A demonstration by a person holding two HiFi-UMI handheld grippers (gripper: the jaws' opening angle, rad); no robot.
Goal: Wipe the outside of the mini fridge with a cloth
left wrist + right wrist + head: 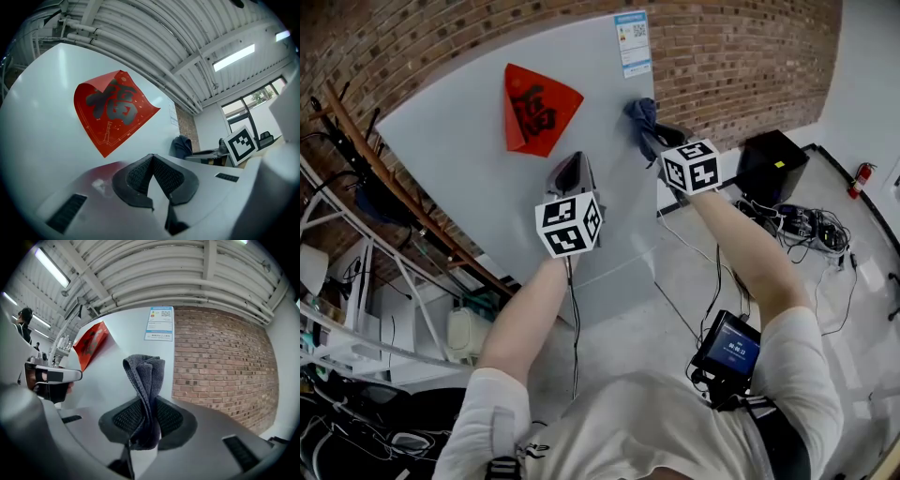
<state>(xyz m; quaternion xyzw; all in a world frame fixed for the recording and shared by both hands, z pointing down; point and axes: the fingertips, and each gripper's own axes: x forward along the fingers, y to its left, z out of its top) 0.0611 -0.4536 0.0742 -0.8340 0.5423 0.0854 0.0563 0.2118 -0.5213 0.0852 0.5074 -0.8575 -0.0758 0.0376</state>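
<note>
My right tongs (pixel 149 414) are clamped on the cloth (pixel 145 376). They grip it low down, and a bunched, twisted fold stands free above the jaws. In the head view the cloth sits up by the right edge of the fridge (pixel 459 141), just below the label (pixel 632 42). I cannot tell whether it touches the door. My left tongs (pixel 152 158) are closed on nothing and point at the door just under the red paper (pixel 112 110).

I judge the grip to be the main risk. The jaws pinch only a narrow rope of cloth, so a hard drag across the door could pull it out or roll it sideways. Then the bare jaw tips would rub the paint instead of the cloth. Bunched like this, the cloth would also wipe only a thin stripe, and I could easily miss patches.

The red paper bows away from the door at its left side. A stroke running into that edge could catch it and crease it or peel it off. The label has an edge that could snag the same way.

My idle left tongs are near the door and could knock it or smear it if I lean in. A cable (pixel 573 319) hangs below them and might drag against the fridge.
</note>
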